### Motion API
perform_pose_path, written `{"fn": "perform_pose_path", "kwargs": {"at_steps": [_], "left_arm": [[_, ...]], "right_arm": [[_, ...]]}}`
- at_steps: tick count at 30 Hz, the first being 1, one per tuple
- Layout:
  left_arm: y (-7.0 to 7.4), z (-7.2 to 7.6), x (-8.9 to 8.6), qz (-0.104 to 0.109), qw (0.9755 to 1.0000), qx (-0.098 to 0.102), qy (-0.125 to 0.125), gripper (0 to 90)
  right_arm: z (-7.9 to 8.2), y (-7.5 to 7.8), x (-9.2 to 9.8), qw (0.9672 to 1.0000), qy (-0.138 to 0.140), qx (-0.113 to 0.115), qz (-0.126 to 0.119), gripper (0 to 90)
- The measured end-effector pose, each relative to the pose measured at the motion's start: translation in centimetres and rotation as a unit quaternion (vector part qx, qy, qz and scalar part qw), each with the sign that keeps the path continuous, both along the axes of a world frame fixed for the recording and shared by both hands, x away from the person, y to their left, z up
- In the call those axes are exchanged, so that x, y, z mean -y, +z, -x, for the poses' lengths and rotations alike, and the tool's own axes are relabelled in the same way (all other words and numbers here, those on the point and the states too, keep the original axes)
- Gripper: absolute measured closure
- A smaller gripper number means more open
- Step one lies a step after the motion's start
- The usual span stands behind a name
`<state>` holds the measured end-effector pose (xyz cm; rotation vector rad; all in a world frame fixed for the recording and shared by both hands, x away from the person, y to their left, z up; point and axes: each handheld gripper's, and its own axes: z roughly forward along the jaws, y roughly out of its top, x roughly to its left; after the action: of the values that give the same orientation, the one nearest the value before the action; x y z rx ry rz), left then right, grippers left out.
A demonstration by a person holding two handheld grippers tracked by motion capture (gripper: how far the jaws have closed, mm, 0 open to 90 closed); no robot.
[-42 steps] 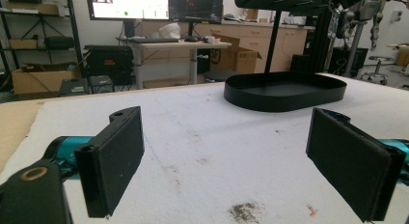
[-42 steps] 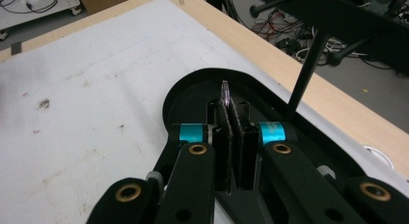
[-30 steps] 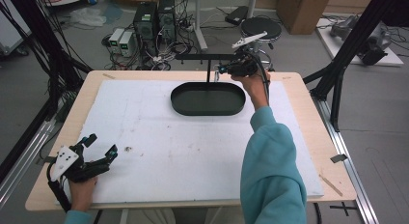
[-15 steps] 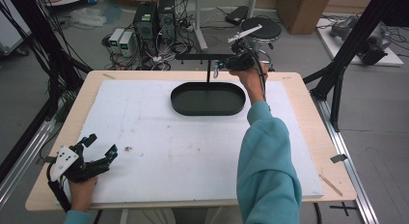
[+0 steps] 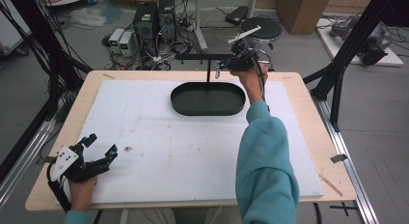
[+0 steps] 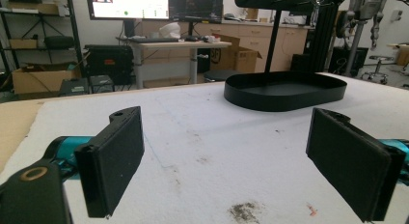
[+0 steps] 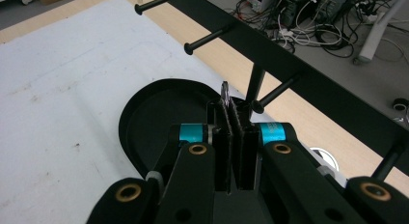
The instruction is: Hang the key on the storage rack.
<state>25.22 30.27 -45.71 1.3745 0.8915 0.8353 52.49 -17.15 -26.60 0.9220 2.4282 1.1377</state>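
Since a second ago my right gripper [image 5: 223, 67] has lifted slightly at the far edge of the table — the hand now sits up by the black crossbar [image 5: 202, 56] of the stand; the left gripper [image 5: 99, 149] stays put at the near left corner.

Right jaws are pressed nearly together, pinching a thin, flat, dark sliver [image 7: 224, 94] whose tip pokes above the pads. I cannot tell what it is. It hangs over the far end of the tray [image 7: 144, 118], close to a round-tipped peg [image 7: 277, 92] on the bar.

Left jaws stand wide apart, nothing between them — flat matte black pads [image 6: 118, 156], teal collars behind.

Tray: black, oval, shallow, smooth rim, resting on white foam sheet [image 5: 159, 137]. Foam is scuffed, with a dark smudge [image 6: 245, 210] near the left gripper. Wooden tabletop [image 5: 308, 122] shows around the foam's border.
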Motion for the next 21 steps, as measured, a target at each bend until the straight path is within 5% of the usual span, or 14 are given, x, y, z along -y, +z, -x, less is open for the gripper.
{"fn": "perform_pose_path", "kwargs": {"at_steps": [21], "left_arm": [[-0.01,0.00,-0.01,0.001,1.0000,0.000,0.001,13.7]], "right_arm": [[-0.39,-0.64,0.19,0.9997,-0.022,0.009,0.004,89.1]]}}
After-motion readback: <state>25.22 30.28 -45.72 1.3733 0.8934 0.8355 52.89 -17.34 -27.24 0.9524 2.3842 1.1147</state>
